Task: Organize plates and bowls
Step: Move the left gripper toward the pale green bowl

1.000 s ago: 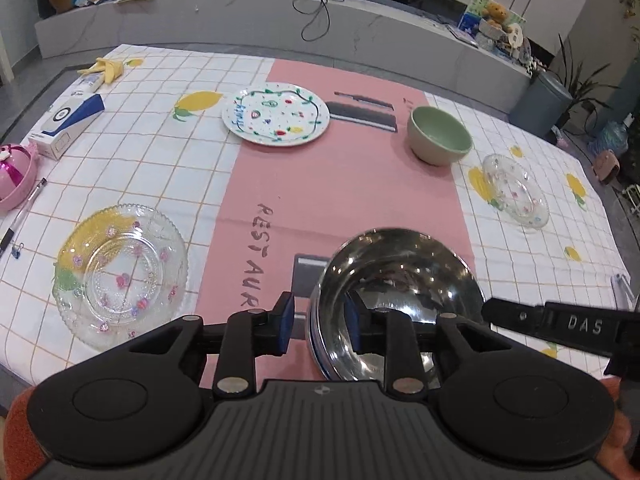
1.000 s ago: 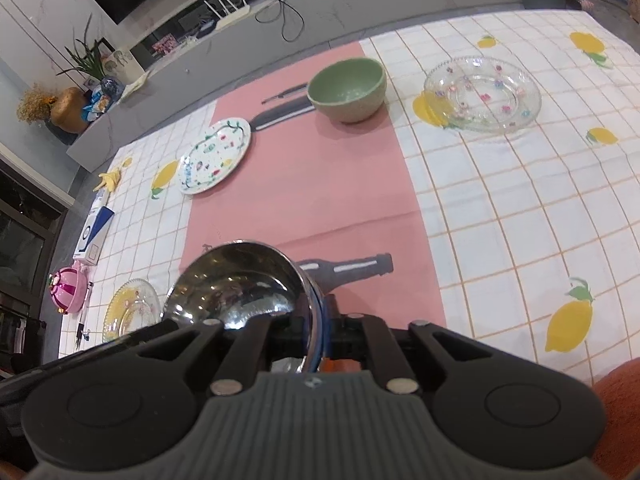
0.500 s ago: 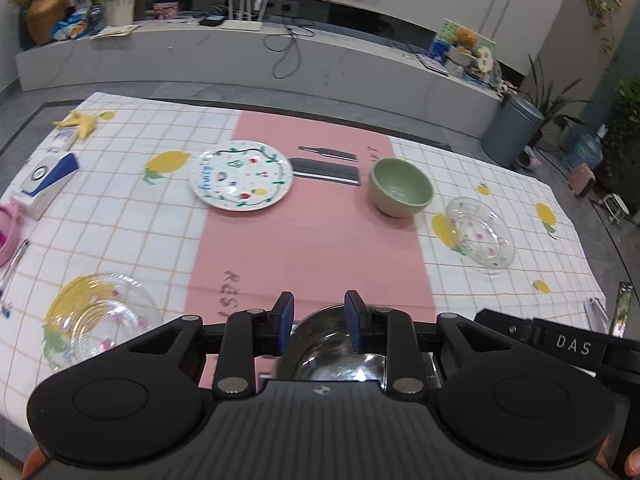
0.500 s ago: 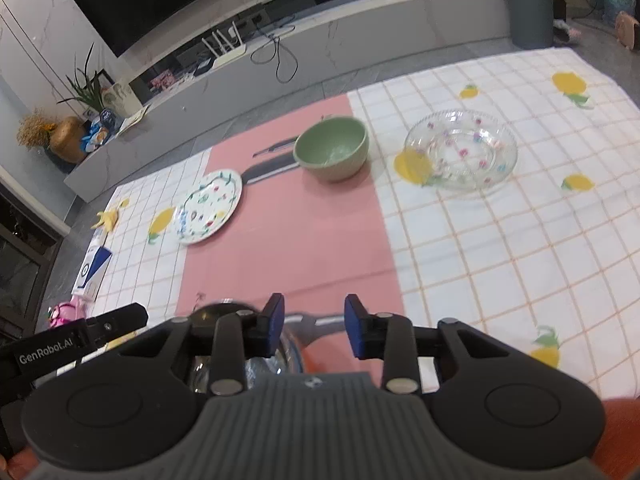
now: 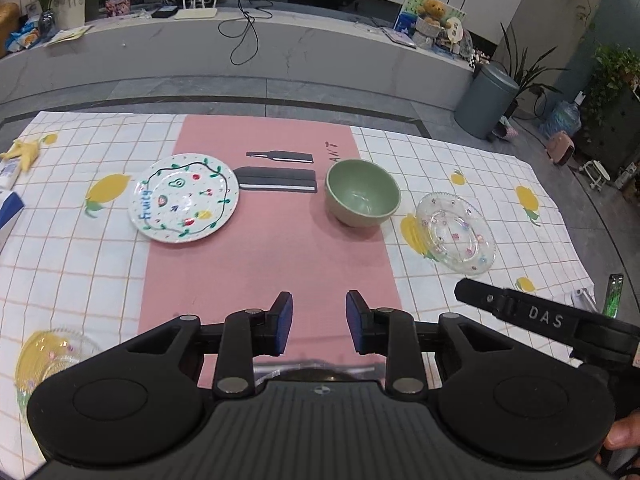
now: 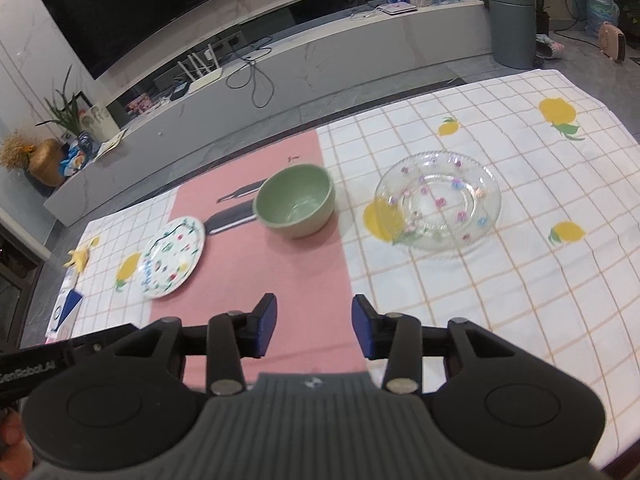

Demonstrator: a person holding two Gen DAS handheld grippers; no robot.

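Observation:
A green bowl [image 5: 362,192] [image 6: 295,200] stands on the pink strip of the tablecloth. A white painted plate [image 5: 184,198] [image 6: 173,257] lies to its left. A clear glass plate with flowers [image 5: 456,237] [image 6: 438,200] lies to its right. A second glass plate [image 5: 48,360] sits at the near left. My left gripper [image 5: 319,327] is open and empty above the near pink strip. My right gripper [image 6: 314,331] is open and empty too. A sliver of the steel bowl's rim [image 5: 316,367] shows under the left gripper.
A banana peel [image 5: 22,151] and a blue-white box [image 5: 7,204] lie at the table's left edge. A small metal tool [image 5: 615,294] lies at the near right edge. The right gripper's body [image 5: 536,320] crosses the left view's lower right.
The right gripper let go of the steel bowl and opened. Both grippers rose and pulled back, so the steel bowl dropped almost out of view beneath them.

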